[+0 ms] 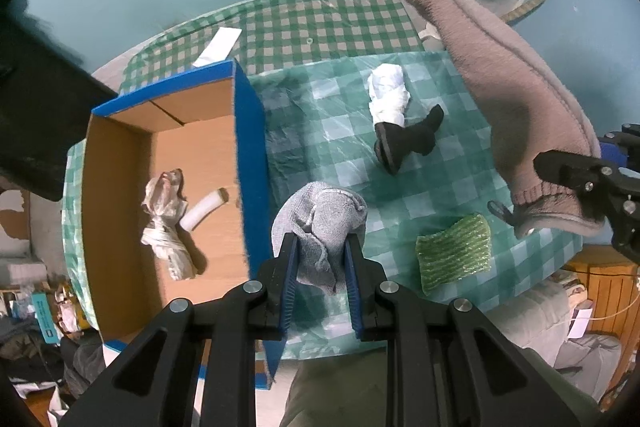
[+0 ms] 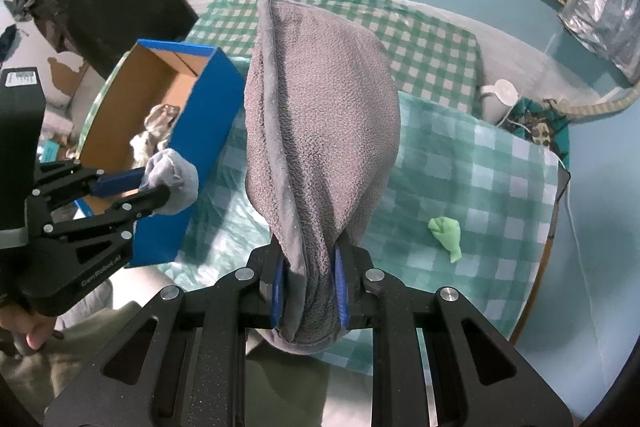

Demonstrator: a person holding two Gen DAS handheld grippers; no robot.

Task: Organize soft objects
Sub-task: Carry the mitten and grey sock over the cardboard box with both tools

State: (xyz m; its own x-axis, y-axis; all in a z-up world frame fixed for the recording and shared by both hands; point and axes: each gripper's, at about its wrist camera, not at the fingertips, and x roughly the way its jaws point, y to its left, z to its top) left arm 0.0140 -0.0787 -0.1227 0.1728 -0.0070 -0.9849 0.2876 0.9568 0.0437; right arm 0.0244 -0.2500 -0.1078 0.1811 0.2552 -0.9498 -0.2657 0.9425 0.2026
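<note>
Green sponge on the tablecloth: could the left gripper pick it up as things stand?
Probably not yet: the left gripper is shut on a grey cloth. The green sponge itself lies uncovered.

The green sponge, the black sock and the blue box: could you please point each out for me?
green sponge (image 1: 454, 251), left wrist view, middle of its ribbed top.
black sock (image 1: 412, 139), left wrist view, middle of its body.
blue box (image 1: 250, 163), left wrist view, its blue side wall.

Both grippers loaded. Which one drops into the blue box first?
Left, probably. The left gripper, shut on the grey cloth, hangs beside the blue box; the right gripper holds the slipper farther away.
</note>
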